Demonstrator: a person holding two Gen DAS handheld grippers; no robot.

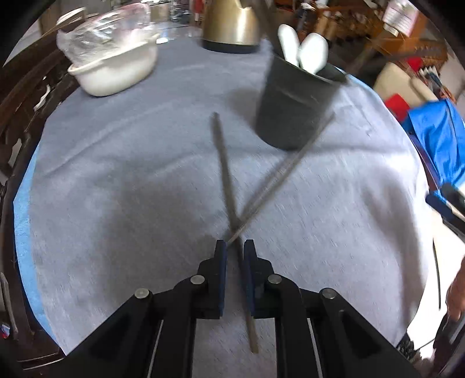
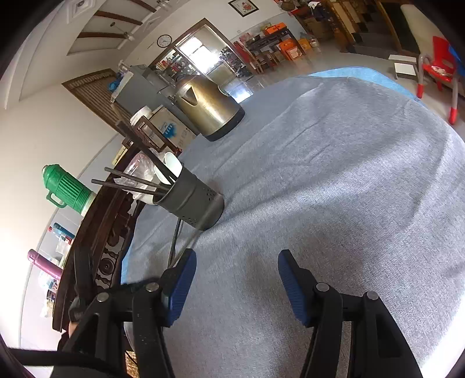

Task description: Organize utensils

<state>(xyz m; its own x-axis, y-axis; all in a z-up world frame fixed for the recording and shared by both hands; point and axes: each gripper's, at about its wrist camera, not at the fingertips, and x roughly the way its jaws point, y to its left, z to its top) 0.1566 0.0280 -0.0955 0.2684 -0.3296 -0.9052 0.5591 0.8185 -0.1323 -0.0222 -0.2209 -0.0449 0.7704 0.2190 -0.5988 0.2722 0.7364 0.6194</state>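
My left tongs point(image 1: 236, 247) pinch both crossed chopsticks point(image 1: 225, 171) near their tips so they lift together toward the holder point(image 1: 293, 107); right tongs point(image 2: 237, 261) open, empty, over tabletop point(image 2: 334, 189).

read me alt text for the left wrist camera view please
The left gripper has its fingers closed around two crossed dark chopsticks over a grey tablecloth. Behind stand a dark utensil holder with white spoons, a white bowl and a brass-coloured kettle.
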